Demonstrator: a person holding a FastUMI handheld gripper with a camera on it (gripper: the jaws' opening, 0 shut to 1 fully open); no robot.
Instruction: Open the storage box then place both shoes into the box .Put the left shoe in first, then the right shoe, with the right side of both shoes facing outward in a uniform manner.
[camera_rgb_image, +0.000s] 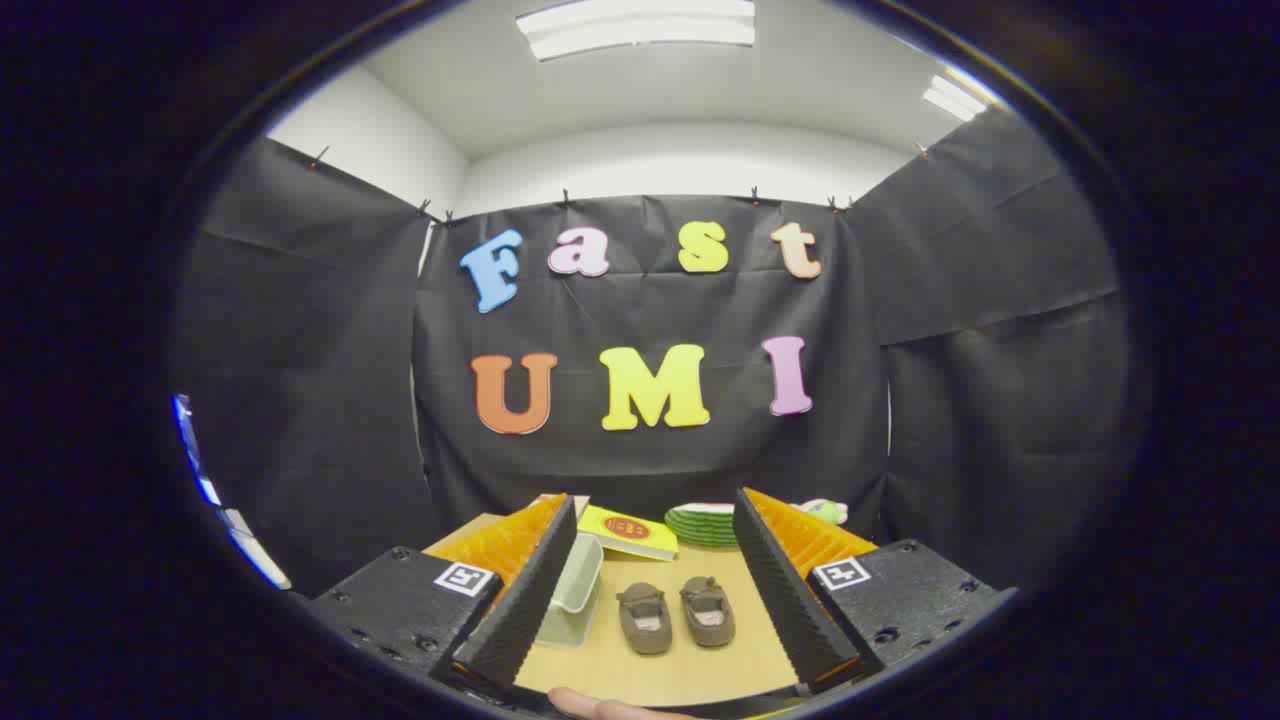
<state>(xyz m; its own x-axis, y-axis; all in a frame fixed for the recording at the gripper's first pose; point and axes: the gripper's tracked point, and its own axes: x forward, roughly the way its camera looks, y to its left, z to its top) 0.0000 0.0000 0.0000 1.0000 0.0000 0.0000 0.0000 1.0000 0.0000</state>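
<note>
Two small brown shoes stand side by side on the wooden table (700, 670), toes pointing away from me: the left one (645, 618) and the right one (708, 610). A clear storage box (575, 590) with a pale lid sits just left of them, partly hidden behind my left finger. My gripper (655, 580) is open and held above the table, with the shoes seen in the gap between its fingers and nothing gripped.
Beyond the shoes lie a yellow book (630, 532), a stack of green plates (705, 524) and a small light green thing (825, 511) at the back of the table. Black cloth walls close in the booth. A fingertip (590, 705) shows below the fingers.
</note>
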